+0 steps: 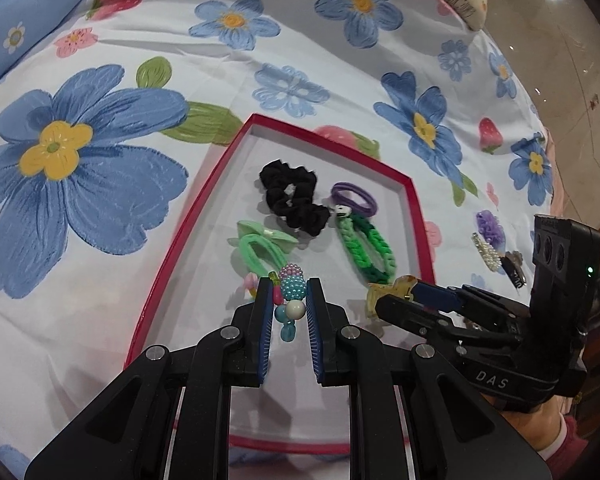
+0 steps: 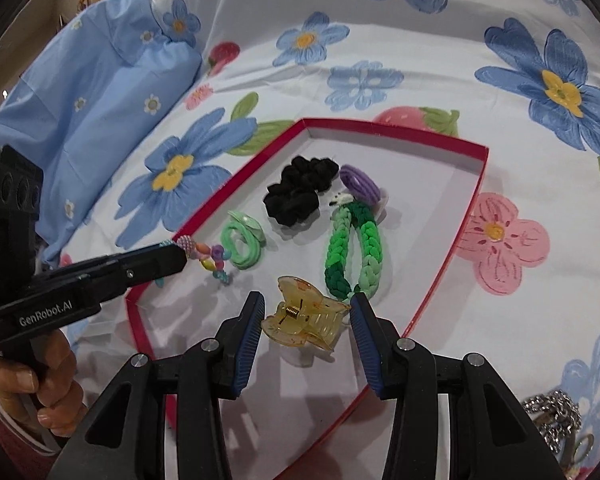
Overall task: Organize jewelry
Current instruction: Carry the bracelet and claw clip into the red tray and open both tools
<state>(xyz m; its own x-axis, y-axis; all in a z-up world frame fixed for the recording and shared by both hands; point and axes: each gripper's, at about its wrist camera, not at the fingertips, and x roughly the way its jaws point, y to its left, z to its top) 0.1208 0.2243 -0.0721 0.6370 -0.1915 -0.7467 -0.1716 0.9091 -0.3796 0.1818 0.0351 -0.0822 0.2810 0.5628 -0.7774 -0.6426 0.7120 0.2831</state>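
A shallow red-rimmed box lies on the flowered bedsheet. In it lie a black scrunchie, a purple hair tie, a green braided band and a light green bow tie. My left gripper is shut on a multicoloured beaded bracelet, which hangs just above the box's near left part. My right gripper is shut on a yellow translucent claw clip over the box's near right part, beside the braided band.
Outside the box to the right lie a purple flower piece, a pearl clip and a silver chain. A blue pillow sits at the left. The bed ends at the right, with tiled floor beyond.
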